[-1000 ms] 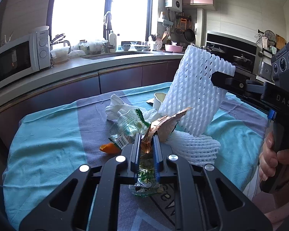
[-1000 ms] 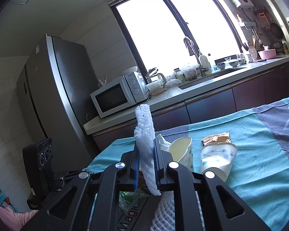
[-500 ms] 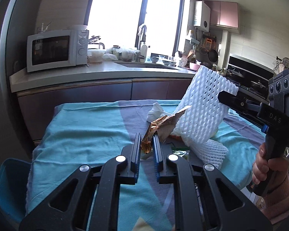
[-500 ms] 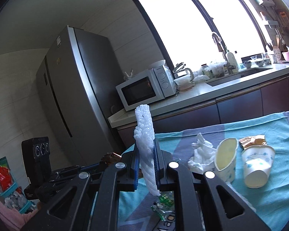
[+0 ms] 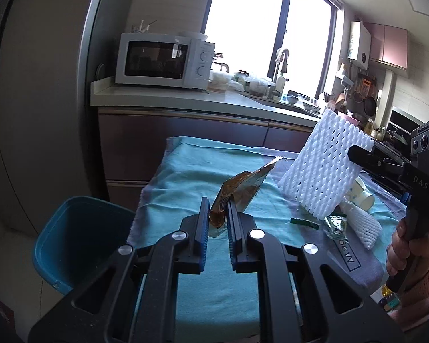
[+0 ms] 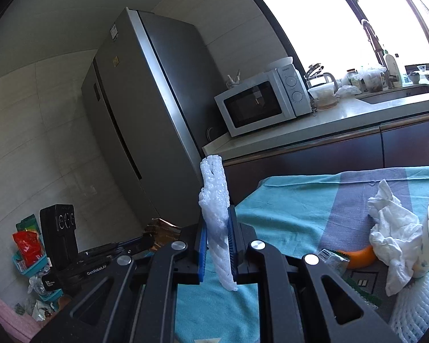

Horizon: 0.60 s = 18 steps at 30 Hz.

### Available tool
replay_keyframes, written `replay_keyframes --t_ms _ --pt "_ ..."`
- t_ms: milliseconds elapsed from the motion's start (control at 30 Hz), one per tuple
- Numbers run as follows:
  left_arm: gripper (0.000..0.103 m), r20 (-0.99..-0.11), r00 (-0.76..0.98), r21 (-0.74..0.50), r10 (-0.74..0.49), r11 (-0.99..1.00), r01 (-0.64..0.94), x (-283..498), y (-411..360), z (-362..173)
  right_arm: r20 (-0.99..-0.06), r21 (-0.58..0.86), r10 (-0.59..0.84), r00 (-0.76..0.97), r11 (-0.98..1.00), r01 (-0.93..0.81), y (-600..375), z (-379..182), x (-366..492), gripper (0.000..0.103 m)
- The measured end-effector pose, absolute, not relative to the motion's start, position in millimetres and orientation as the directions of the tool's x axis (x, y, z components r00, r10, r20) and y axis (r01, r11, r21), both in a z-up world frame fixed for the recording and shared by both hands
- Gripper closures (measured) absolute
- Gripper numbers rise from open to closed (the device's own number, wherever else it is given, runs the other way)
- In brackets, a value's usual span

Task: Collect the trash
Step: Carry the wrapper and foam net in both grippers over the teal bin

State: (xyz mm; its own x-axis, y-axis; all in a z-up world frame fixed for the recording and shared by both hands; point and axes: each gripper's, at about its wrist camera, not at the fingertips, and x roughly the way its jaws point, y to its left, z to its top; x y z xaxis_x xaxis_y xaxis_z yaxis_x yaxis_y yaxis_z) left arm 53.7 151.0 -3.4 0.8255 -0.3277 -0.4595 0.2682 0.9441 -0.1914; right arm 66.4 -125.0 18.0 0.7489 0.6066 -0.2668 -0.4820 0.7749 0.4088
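Left gripper (image 5: pixel 216 214) pinches wrapper (image 5: pixel 243 188) (right gripper (image 6: pixel 216 235) clamps foam net (image 6: pixel 216 214))

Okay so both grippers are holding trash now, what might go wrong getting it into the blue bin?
The left gripper pinches only a corner of the brown wrapper, which may slip out before reaching the blue bin. The right gripper holds a wide foam net that could brush the paper cup.

I see a glossy crinkled foil wrapper (image 5: pixel 240 188), matt white foam netting (image 5: pixel 324 168), a woven cloth tablecloth (image 5: pixel 191 171), and a smooth blue plastic bin (image 5: pixel 71 228).
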Motion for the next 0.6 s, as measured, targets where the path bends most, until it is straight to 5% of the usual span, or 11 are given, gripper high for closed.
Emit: replay_keyframes --t_ms 600 --pt "0.091 -0.549 0.836 -0.157 -0.008 0.983 -0.094 60 273 -43 -0.366 0.460 0.779 0.510 0.627 -0.629 17 -4 138 0.091"
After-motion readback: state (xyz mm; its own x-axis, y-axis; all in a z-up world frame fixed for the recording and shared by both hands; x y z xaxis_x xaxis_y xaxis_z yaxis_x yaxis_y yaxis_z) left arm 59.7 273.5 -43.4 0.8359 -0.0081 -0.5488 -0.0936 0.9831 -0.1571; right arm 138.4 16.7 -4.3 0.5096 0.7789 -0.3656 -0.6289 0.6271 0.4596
